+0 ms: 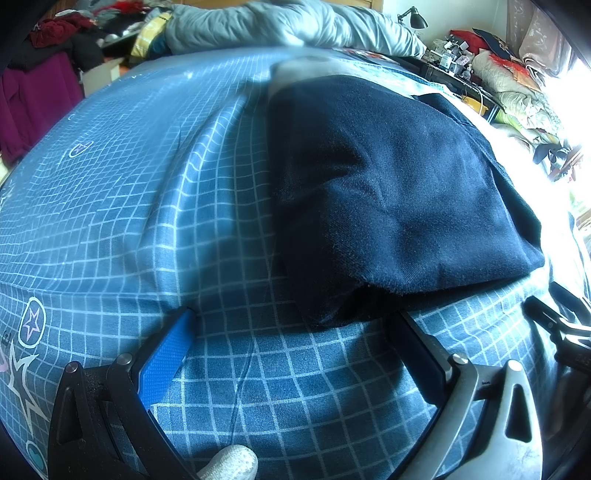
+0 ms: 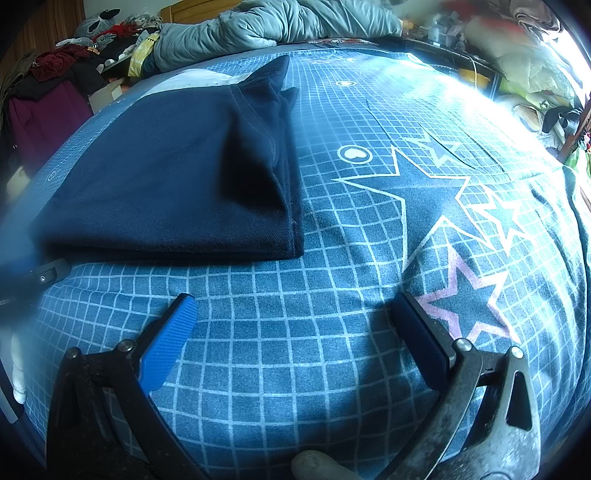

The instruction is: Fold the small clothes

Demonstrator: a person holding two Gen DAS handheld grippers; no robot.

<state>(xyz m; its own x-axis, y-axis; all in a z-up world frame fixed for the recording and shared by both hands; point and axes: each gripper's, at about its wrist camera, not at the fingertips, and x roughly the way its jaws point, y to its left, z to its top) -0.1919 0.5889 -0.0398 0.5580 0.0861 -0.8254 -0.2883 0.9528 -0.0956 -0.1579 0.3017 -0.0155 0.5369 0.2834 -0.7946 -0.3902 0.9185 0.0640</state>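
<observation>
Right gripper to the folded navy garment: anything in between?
Nothing: only bare grid-print bedsheet lies between the open right gripper and the navy garment, per the right wrist view.

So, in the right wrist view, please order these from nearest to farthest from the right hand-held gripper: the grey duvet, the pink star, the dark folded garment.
From the right hand-held gripper:
1. Pink star, just right of the right finger.
2. Dark folded garment, ahead and left.
3. Grey duvet, far end of the bed.
</observation>
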